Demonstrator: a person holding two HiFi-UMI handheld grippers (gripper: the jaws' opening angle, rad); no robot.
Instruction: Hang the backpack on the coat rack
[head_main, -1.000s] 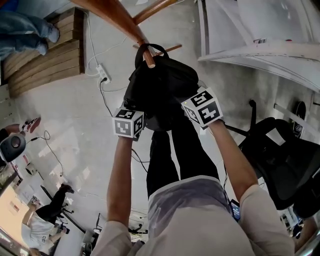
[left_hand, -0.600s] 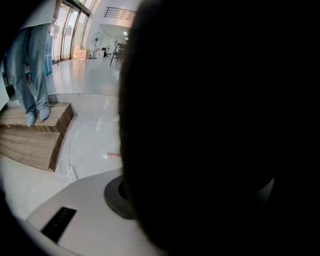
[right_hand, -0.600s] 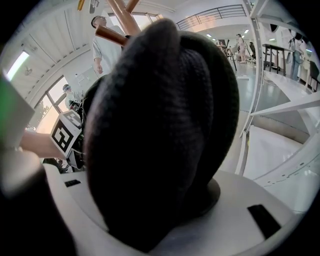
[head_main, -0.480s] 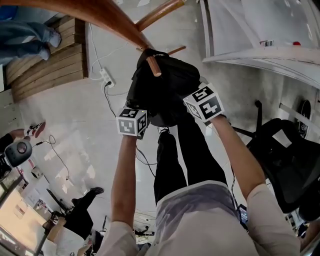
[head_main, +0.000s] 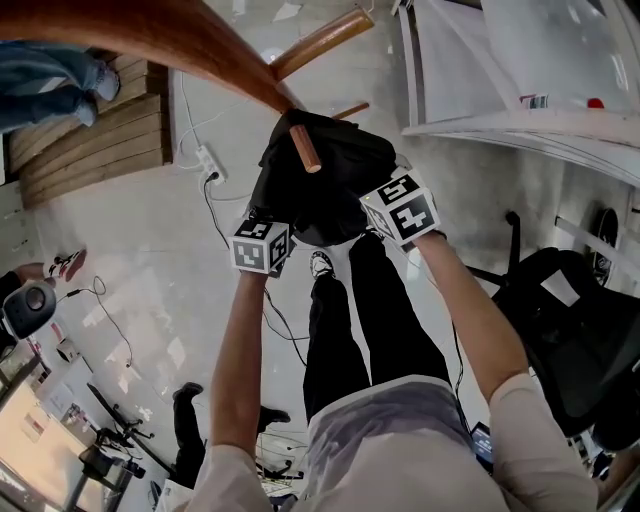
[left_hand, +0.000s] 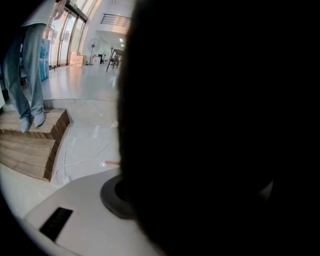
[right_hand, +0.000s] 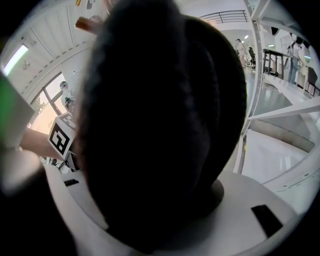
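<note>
A black backpack (head_main: 325, 180) hangs by its top loop over a wooden peg (head_main: 304, 148) of the coat rack (head_main: 170, 40). My left gripper (head_main: 276, 218) is at the bag's lower left side and my right gripper (head_main: 366, 204) at its lower right. The jaws of both are opening. In the left gripper view the backpack (left_hand: 215, 125) blacks out the space between the jaws. In the right gripper view the backpack (right_hand: 160, 125) does the same. The pads are hidden in the fabric.
A black office chair (head_main: 570, 320) stands at the right, below a white shelf frame (head_main: 520, 110). A power strip (head_main: 208, 158) with cables lies on the floor left of the rack, beside wooden steps (head_main: 90, 130) where a person's legs (head_main: 50, 80) stand. My own legs (head_main: 350, 320) are under the bag.
Both grippers and the backpack have sunk a little. The top loop has slid down onto the peg, whose tip now sticks out in front of the bag.
</note>
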